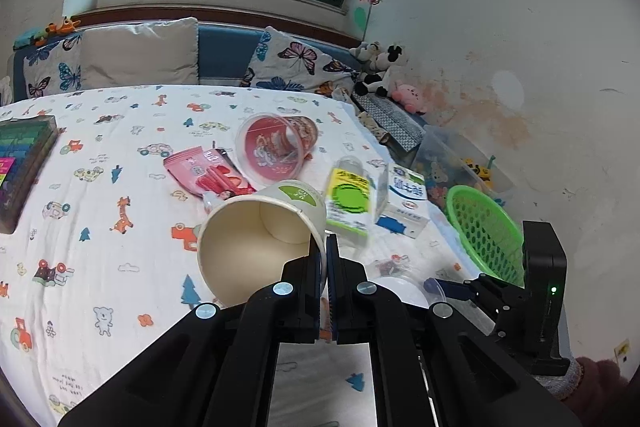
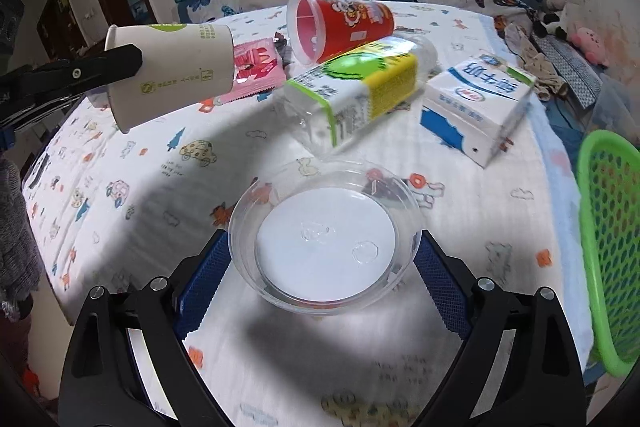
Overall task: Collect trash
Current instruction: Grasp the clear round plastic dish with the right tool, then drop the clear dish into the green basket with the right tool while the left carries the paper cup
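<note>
My left gripper (image 1: 323, 255) is shut on the rim of a white paper cup (image 1: 256, 239) and holds it above the table; the cup also shows in the right wrist view (image 2: 172, 71). My right gripper (image 2: 320, 267) is open, its blue pads on either side of a clear plastic lid (image 2: 324, 239) lying on the cloth. Further back lie a clear bottle with a green and yellow label (image 2: 360, 87), a red plastic cup (image 2: 340, 23), a pink wrapper (image 2: 256, 67) and a blue and white milk carton (image 2: 480, 103).
A green mesh basket (image 2: 608, 243) stands off the table's right edge, also in the left wrist view (image 1: 484, 231). A dark box (image 1: 20, 163) sits at the table's far left. A sofa with cushions and plush toys (image 1: 376, 67) lies behind.
</note>
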A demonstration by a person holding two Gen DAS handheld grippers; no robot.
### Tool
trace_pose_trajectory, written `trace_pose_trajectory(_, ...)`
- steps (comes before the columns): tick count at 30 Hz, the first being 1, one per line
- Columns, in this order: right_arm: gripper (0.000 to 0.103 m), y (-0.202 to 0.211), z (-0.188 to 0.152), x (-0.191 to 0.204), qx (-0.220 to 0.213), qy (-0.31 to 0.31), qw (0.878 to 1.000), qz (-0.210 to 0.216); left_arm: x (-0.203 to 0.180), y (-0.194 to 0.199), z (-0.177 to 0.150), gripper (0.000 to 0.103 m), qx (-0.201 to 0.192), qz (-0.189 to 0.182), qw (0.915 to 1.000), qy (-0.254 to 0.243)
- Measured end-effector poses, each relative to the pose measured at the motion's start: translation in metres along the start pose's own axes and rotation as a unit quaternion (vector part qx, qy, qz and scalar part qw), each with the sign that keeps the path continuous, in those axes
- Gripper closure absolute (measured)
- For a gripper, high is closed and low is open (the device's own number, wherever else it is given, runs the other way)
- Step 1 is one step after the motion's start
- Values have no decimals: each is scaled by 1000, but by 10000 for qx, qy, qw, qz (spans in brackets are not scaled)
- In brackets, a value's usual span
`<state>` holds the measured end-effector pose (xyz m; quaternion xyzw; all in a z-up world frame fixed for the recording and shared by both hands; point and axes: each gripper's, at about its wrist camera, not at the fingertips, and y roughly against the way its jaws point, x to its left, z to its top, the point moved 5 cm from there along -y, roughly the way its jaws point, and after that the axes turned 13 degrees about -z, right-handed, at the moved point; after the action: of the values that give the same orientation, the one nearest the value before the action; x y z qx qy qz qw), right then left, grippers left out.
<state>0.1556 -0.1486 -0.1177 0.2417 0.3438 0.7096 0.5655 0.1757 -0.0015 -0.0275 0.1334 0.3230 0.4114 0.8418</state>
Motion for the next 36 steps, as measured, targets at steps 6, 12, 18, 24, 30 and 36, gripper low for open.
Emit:
trace_pose_trajectory(6,13,20,-8,-16,-92,-227,9997,-18,-18,-4,0,99,36,-218,9997,-103)
trace_pose_trajectory(12,13,38,-12,-46,-196,-575,9981,-105,-39,-15,3,99,125,-413,9988,-237)
trace_pose_trajectory(18,13,55,-16,-82,-330,-916,9948,-284,-63,-34,7,99,267,-636,9968,-416)
trace_pose_trajectory(24,13,69,-22,-135,-413,-1347,9879,-648,-94,-61,11,99,450,-907,9931,-594)
trace_pose_trajectory(30,13,73,-34,-199,-382,-1830,9762,-1102,-131,-92,17,99,682,-1132,9874,-873)
trace_pose_trajectory(36,12,65,-52,-250,-197,-2231,9645,-1400,-162,-124,25,99,902,-1245,9819,-1104)
